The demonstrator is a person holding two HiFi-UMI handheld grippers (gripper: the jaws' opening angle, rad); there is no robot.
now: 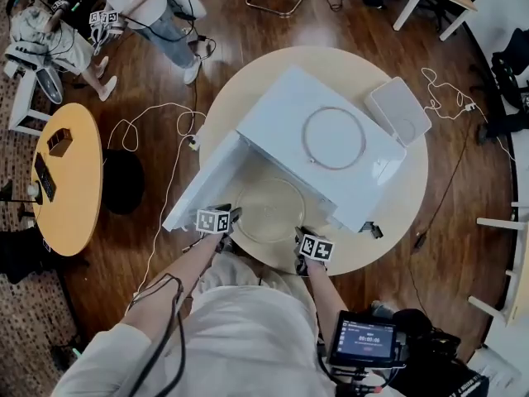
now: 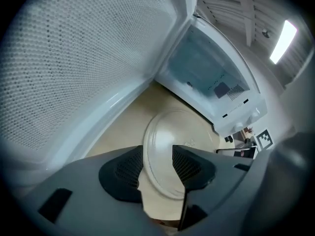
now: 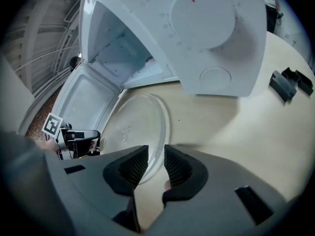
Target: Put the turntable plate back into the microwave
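- The left claw [image 2: 157,149] is open. Its jaws stand apart, and the near rim of the plate [image 2: 179,129] shows in the gap. Nothing is pinched, though I can't tell whether a jaw brushes the glass.
- The right claw [image 3: 156,149] is open too, with a narrower gap. The plate's rim on that side runs into the gap, unclamped.
- Seen from above, the two claws sit at the plate's near edge, one at its left and one at its right. The person holding them leans over the table [image 1: 248,81].
- The plate is round clear glass. It looks to lie flat on the table just in front of the microwave [image 1: 281,106], outside the cavity.
- The microwave is white. Its door [image 1: 202,184] hangs open to the left, and the cavity is white inside.
- A thin ring [image 1: 302,137] lies on the microwave's top.
- A flat white box [image 1: 398,110] lies at the far right of the table, just beside the microwave.
- Small black pieces [image 3: 290,82] lie on the table to the right of the microwave's front.
- Off to the left, well apart from all this, an orange side table [image 1: 74,213] stands on the wooden floor.
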